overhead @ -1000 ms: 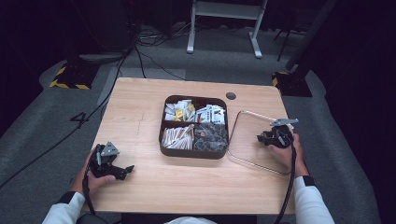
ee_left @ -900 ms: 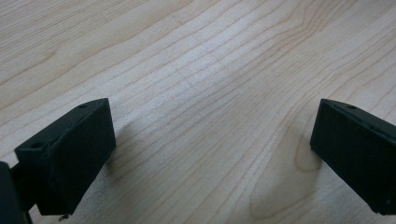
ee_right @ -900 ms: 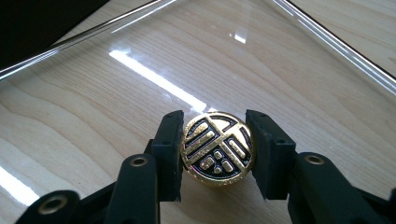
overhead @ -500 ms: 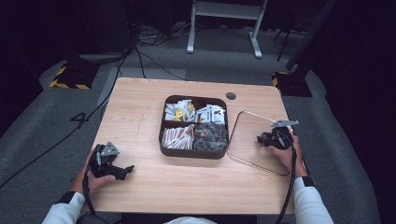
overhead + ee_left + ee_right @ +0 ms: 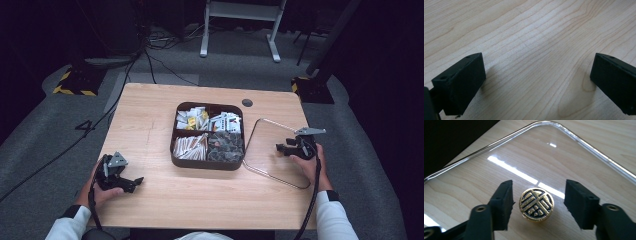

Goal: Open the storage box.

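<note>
A round gold knob (image 5: 536, 204) (black patterned top) sits upright on the clear lid (image 5: 579, 165).

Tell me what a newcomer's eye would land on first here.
A round gold-and-black knob on a clear glass lid sits between the right gripper's jaws, which have just been opening and stand clear of it. Left of the lid, a dark brown four-compartment tray of packets sits mid-table.
</note>
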Demonstrator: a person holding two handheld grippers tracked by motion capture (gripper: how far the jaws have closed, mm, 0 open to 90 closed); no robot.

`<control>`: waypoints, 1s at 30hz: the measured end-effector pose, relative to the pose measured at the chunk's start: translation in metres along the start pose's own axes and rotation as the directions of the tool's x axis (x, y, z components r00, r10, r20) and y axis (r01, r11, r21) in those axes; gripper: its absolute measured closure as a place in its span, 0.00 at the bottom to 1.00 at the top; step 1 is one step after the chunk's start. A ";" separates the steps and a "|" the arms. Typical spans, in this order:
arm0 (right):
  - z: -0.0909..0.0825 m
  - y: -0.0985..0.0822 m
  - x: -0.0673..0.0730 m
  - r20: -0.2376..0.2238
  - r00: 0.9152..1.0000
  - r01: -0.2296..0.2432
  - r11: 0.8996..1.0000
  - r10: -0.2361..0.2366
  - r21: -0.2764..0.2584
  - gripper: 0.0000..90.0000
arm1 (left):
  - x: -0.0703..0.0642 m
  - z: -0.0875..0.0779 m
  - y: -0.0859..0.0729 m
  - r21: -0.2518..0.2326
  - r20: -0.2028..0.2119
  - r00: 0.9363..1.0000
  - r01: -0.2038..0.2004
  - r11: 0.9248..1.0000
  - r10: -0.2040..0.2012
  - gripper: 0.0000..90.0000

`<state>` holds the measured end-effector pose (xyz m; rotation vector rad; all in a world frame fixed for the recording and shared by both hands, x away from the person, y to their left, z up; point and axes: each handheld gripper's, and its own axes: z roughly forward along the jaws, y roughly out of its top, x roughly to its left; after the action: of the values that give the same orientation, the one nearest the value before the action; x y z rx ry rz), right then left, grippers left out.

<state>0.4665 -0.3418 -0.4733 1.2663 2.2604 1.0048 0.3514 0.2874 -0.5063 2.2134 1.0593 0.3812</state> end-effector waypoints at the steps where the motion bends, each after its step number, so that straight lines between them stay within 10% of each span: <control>1: -0.002 0.001 0.000 0.003 1.000 0.002 1.000 -0.001 -0.009 0.42 | 0.000 0.000 0.000 0.000 0.000 1.000 0.000 1.000 0.000 0.00; 30: -0.028 0.041 0.041 -0.040 0.992 0.117 0.985 -0.123 -0.125 0.38 | 0.000 0.000 0.000 0.001 0.001 1.000 0.004 1.000 -0.004 0.00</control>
<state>0.4517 -0.3043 -0.4231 1.0537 2.2429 1.1212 0.3510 0.2872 -0.5063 2.2112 1.0635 0.3776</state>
